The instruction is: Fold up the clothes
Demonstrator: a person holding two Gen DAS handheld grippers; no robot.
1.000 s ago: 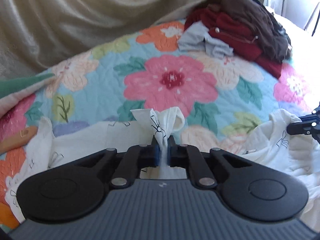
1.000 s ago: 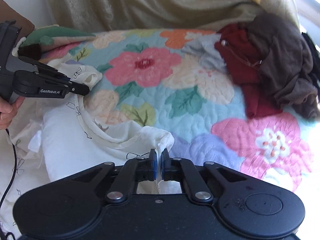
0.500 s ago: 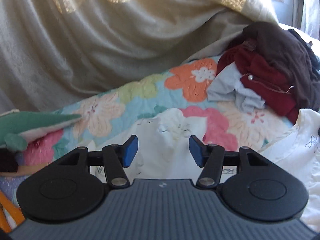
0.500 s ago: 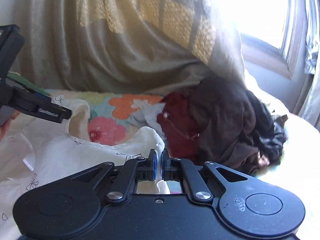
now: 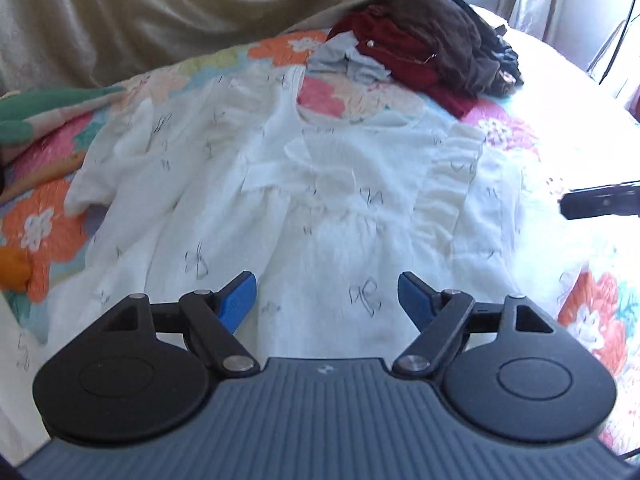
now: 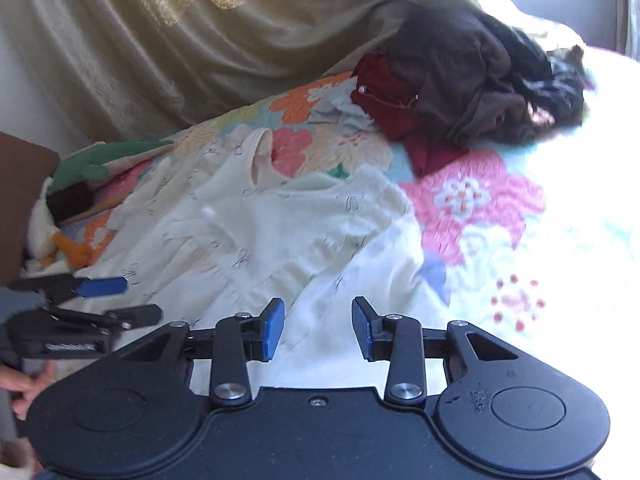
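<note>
I have the white dress (image 5: 320,200) lying spread out front-up on the floral quilt (image 5: 592,312) of the bed, neckline toward the far side, its small dark bow prints showing across the fabric. My left gripper (image 5: 327,298) has just been opening and now stands wide above the skirt part with nothing between its blue pads (image 5: 239,300). My right gripper (image 6: 318,328) has also just been opening; its jaws stand partly apart, free of the cloth, over the dress's near edge. From the right wrist view I see the left gripper at the left side, a hand (image 6: 28,388) below it. Beyond the dress sits a pile of clothes (image 5: 428,40), dark red, brown and grey, against a beige curtain (image 5: 160,12). A green stuffed toy (image 6: 108,158) lies at the quilt's left edge.
</note>
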